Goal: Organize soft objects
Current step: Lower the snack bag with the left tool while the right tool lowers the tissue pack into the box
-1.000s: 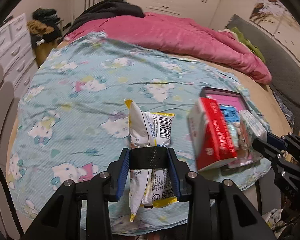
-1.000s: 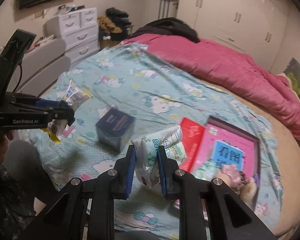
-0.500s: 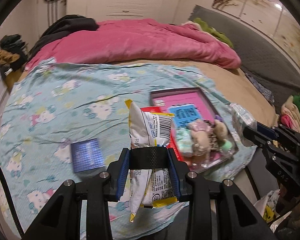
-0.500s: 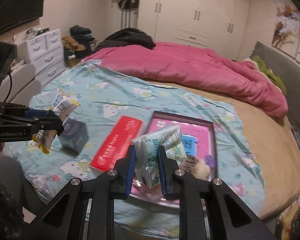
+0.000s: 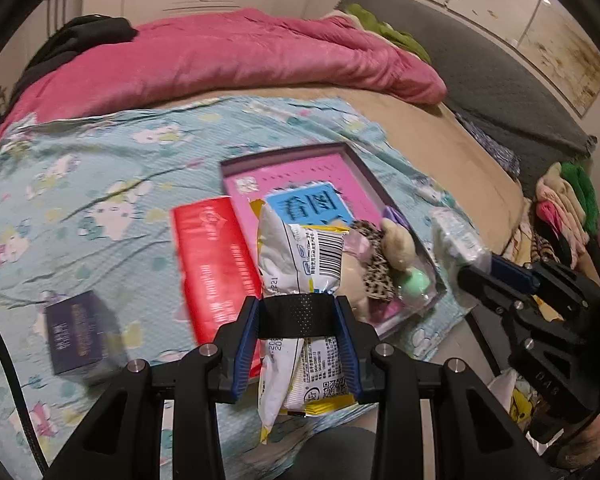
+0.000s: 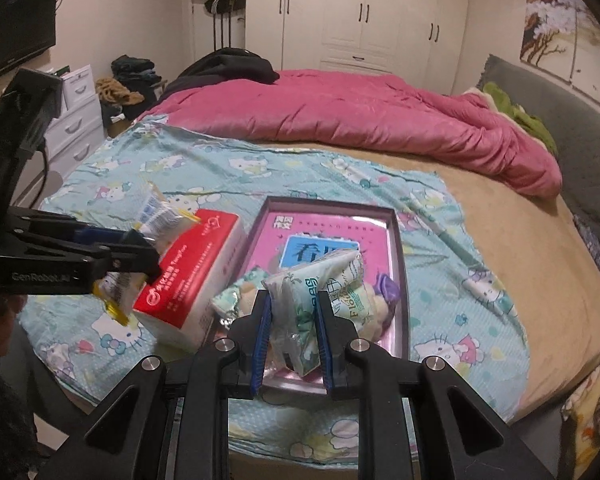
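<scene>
My left gripper (image 5: 298,304) is shut on a white and yellow snack packet (image 5: 300,258), held upright above the bed's near edge. It also shows in the right wrist view (image 6: 140,254) beside a red tissue box (image 6: 192,272). My right gripper (image 6: 291,298) is shut on a green-patterned tissue pack (image 6: 320,280), held over the near end of a pink tray (image 6: 398,240). The tray holds a blue-labelled book (image 5: 304,204), a plush toy (image 5: 396,248) and other small soft items. The right gripper also shows in the left wrist view (image 5: 472,268).
A dark blue box (image 5: 76,332) lies on the Hello Kitty sheet (image 5: 80,184) at the left. A pink quilt (image 6: 360,120) is bunched at the far side. Drawers (image 6: 76,120) stand at the left. Clothes (image 5: 568,204) are piled at the right.
Both grippers have swung right and closer to the tray, each still holding its packet. The tray and red box now sit nearer the middle of both views.
</scene>
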A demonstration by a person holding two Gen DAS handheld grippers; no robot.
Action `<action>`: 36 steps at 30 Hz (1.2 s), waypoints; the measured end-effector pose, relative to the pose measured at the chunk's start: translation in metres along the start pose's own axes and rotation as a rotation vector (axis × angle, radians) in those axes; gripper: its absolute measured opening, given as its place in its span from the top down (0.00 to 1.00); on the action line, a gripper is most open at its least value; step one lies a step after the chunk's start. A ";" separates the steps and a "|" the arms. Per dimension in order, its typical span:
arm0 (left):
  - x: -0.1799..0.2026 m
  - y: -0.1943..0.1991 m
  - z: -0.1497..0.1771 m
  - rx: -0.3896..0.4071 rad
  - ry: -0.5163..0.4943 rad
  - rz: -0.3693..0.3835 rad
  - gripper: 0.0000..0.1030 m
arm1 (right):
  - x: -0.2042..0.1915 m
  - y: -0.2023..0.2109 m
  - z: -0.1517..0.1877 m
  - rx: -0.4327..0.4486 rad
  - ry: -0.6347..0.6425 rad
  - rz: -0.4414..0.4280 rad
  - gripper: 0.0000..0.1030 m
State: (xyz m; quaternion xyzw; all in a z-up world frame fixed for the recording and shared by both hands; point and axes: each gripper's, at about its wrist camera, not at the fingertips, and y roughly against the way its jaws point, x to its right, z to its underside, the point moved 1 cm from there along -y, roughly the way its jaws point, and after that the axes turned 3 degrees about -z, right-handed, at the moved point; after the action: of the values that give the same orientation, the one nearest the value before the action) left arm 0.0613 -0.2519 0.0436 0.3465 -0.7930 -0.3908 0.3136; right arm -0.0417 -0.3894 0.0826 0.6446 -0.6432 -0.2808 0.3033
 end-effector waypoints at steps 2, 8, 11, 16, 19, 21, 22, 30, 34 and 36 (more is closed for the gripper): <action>0.009 -0.008 0.000 -0.015 -0.014 0.015 0.64 | 0.005 -0.005 0.006 -0.012 -0.012 0.000 0.79; 0.036 -0.034 0.008 -0.062 -0.061 0.052 0.64 | 0.018 -0.014 0.026 -0.040 -0.044 -0.010 0.79; 0.047 -0.048 0.015 -0.090 -0.075 0.062 0.64 | 0.024 -0.019 0.035 -0.053 -0.053 -0.015 0.79; 0.060 -0.067 0.020 -0.125 -0.098 0.065 0.64 | 0.030 -0.025 0.044 -0.070 -0.062 -0.028 0.79; 0.063 -0.078 0.020 -0.135 -0.106 0.056 0.64 | 0.034 -0.031 0.047 -0.079 -0.066 -0.035 0.79; 0.064 -0.084 0.019 -0.138 -0.106 0.053 0.64 | 0.035 -0.032 0.048 -0.076 -0.067 -0.039 0.79; 0.065 -0.086 0.018 -0.138 -0.106 0.053 0.64 | 0.036 -0.033 0.047 -0.074 -0.068 -0.045 0.79; 0.055 -0.102 -0.001 -0.124 -0.099 0.016 0.64 | 0.037 -0.046 0.043 -0.078 -0.049 -0.066 0.79; 0.046 -0.110 -0.008 -0.121 -0.080 0.013 0.64 | 0.036 -0.054 0.038 -0.078 -0.030 -0.076 0.79; 0.043 -0.112 -0.010 -0.121 -0.076 0.015 0.64 | 0.034 -0.060 0.037 -0.083 -0.017 -0.079 0.79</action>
State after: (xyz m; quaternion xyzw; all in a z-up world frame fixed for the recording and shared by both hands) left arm 0.0788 -0.3414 -0.0353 0.3058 -0.7819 -0.4485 0.3064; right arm -0.0295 -0.4248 0.0145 0.6541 -0.6073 -0.3245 0.3132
